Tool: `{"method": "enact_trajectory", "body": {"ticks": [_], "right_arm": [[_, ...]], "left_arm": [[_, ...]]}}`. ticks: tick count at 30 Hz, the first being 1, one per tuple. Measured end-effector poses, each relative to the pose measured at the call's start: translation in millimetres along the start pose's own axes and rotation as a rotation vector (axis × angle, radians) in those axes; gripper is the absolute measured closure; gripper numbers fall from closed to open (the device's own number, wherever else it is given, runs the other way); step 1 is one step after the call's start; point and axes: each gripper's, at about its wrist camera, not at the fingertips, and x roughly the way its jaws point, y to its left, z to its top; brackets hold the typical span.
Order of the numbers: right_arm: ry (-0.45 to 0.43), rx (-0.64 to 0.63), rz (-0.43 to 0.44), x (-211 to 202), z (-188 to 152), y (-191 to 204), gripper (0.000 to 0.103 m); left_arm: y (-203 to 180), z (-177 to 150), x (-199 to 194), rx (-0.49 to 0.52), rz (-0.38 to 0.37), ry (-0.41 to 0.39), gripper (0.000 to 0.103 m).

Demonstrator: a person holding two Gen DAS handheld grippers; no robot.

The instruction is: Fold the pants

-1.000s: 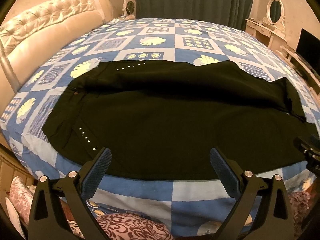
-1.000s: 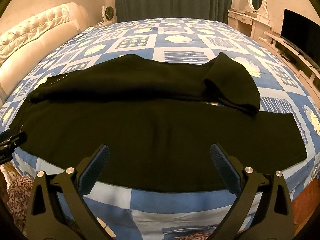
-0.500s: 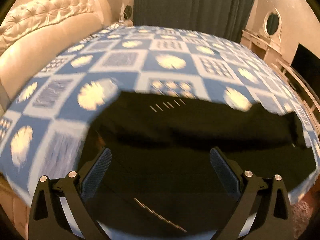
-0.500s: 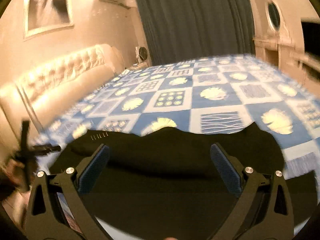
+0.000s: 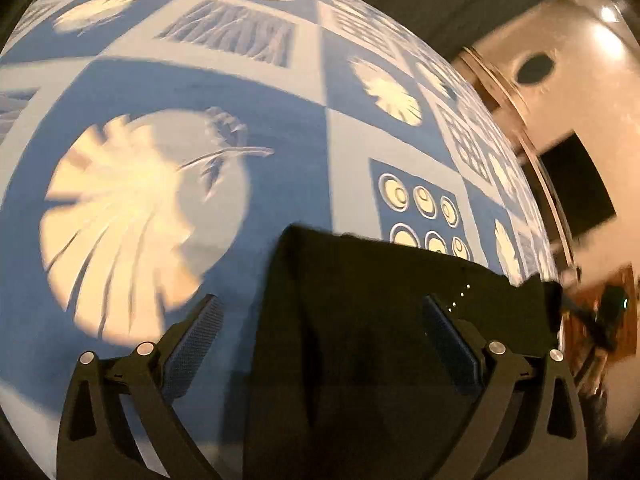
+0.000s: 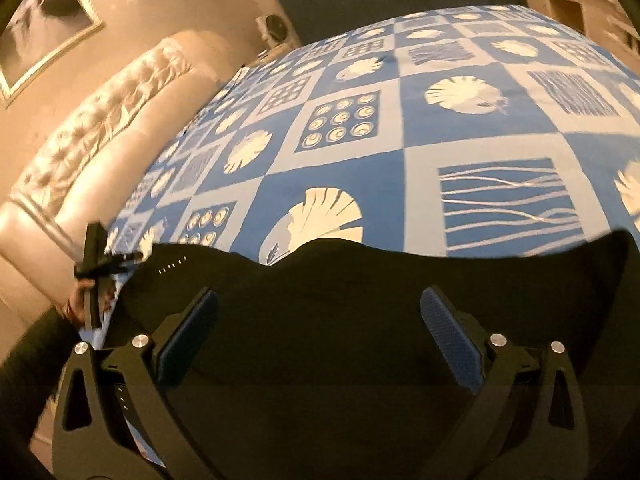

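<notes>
Left wrist view: my left gripper [image 5: 320,344] is spread wide and holds nothing, hovering low over a corner of the black pants [image 5: 384,320], which lie flat on the blue patterned bed [image 5: 280,120]. One finger is over the bedspread, the other over the cloth. I judge this is the reach for the first grasp; next I need to drop onto that edge and pinch it.

Right wrist view: my right gripper [image 6: 320,336] is also spread and empty above the pants [image 6: 360,300], well inside their far edge. The left gripper [image 6: 94,268] shows at the cloth's left end, beside the headboard [image 6: 100,120]. This one must find an edge too.
</notes>
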Motion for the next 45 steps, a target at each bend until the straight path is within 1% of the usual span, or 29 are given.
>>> {"method": "enact_trajectory", "body": {"ticks": [1, 4, 6, 8, 9, 10, 11, 12, 14, 15, 16, 18, 21, 23, 24, 25, 26, 28, 29, 30, 31, 32, 34, 36, 39, 40, 42, 43, 45], "right_arm": [[0.012, -0.021, 0.004, 6.0, 1.2, 2.9, 0.002], [0.03, -0.059, 0.03, 15.4, 4.1, 9.9, 0.002], [0.038, -0.087, 0.055, 21.0, 7.5, 15.9, 0.002], [0.046, -0.114, 0.085, 27.5, 14.7, 21.6, 0.002], [0.05, -0.127, 0.107, 30.1, 18.5, 24.9, 0.002], [0.06, -0.147, 0.13, 34.6, 24.2, 28.9, 0.002], [0.068, -0.166, 0.138, 38.1, 29.4, 33.0, 0.002], [0.077, -0.186, 0.149, 42.6, 35.1, 36.2, 0.002], [0.122, -0.216, 0.206, 56.8, 50.0, 41.9, 0.002], [0.164, -0.227, 0.235, 69.1, 59.0, 44.7, 0.002], [0.196, -0.232, 0.244, 78.6, 64.0, 45.8, 0.002], [0.27, -0.253, 0.234, 100.3, 72.1, 47.8, 0.002], [0.412, -0.279, 0.216, 134.5, 77.1, 47.3, 0.003], [0.503, -0.301, 0.209, 153.5, 73.4, 51.1, 0.015], [0.542, -0.327, 0.207, 161.4, 69.3, 55.3, 0.034], [0.582, -0.352, 0.202, 168.9, 64.4, 60.1, 0.05], [0.613, -0.369, 0.194, 174.9, 59.4, 63.7, 0.05], [0.639, -0.436, 0.136, 183.1, 48.2, 73.2, 0.05], [0.637, -0.457, 0.12, 183.1, 45.8, 76.2, 0.054], [0.634, -0.472, 0.106, 182.0, 44.9, 78.6, 0.091], [0.644, -0.457, 0.132, 178.9, 44.5, 80.2, 0.096], [0.636, -0.458, 0.128, 174.8, 43.8, 81.7, 0.096], [0.603, -0.491, 0.094, 162.1, 38.9, 88.5, 0.096], [0.543, -0.488, 0.088, 144.9, 40.0, 94.4, 0.096], [0.403, -0.496, 0.084, 102.0, 40.9, 108.2, 0.096], [0.346, -0.519, 0.076, 80.6, 36.2, 116.5, 0.096], [0.268, -0.566, 0.065, 50.4, 23.3, 131.3, 0.096], [0.228, -0.589, 0.062, 30.1, 11.4, 138.5, 0.096], [0.175, -0.61, 0.066, 5.9, -12.8, 147.8, 0.096]], "left_arm": [[-2.5, 2.6, 1.3, 0.025, -0.018, 0.001, 0.005], [-3.8, 9.0, 3.9, 0.023, -0.149, 0.013, 0.005], [-4.3, 9.8, 8.2, 0.027, -0.162, 0.034, 0.006], [-7.1, 7.0, 9.8, 0.059, -0.147, 0.042, 0.009], [-7.8, 5.8, 9.0, 0.071, -0.145, 0.041, 0.033], [-7.0, 4.9, 9.7, 0.079, -0.127, 0.046, 0.071], [-2.8, 6.1, 14.1, 0.069, -0.093, 0.056, 0.074], [0.4, 5.0, 15.3, 0.053, -0.098, 0.061, 0.074], [0.1, 5.1, 16.0, 0.058, -0.087, 0.057, 0.074], [0.0, 5.6, 16.4, 0.058, -0.079, 0.058, 0.074], [-0.8, 5.9, 16.5, 0.059, -0.067, 0.061, 0.074], [-5.3, 9.7, 20.1, 0.066, -0.049, 0.07, 0.075], [-7.7, 12.1, 21.9, 0.073, -0.012, 0.089, 0.075], [-13.4, 13.4, 25.2, 0.09, 0.024, 0.093, 0.075], [-13.7, 14.0, 25.7, 0.081, 0.033, 0.092, 0.074], [-13.1, 15.8, 26.8, 0.06, 0.043, 0.089, 0.073], [-12.6, 16.1, 27.3, 0.049, 0.047, 0.086, 0.072], [-12.1, 16.9, 27.8, 0.026, 0.055, 0.082, 0.072], [-12.5, 17.0, 27.8, 0.023, 0.062, 0.08, 0.072], [-13.7, 17.0, 27.1, 0.024, 0.068, 0.077, 0.074], [-15.5, 16.3, 26.2, 0.027, 0.075, 0.072, 0.075], [-18.2, 15.8, 25.3, 0.035, 0.084, 0.064, 0.076], [-23.8, 14.0, 21.1, 0.048, 0.073, 0.037, 0.083], [-26.7, 10.5, 6.9, 0.046, 0.023, -0.021, 0.083], [-27.8, 2.5, -19.7, 0.045, -0.05, -0.105, 0.083], [-27.7, -1.1, -29.6, 0.043, -0.076, -0.131, 0.083], [-27.2, -12.7, -53.5, 0.042, -0.14, -0.186, 0.083], [-27.5, -19.6, -63.5, 0.045, -0.165, -0.209, 0.082], [-28.8, -40.1, -82.0, 0.047, -0.213, -0.244, 0.081]]}}
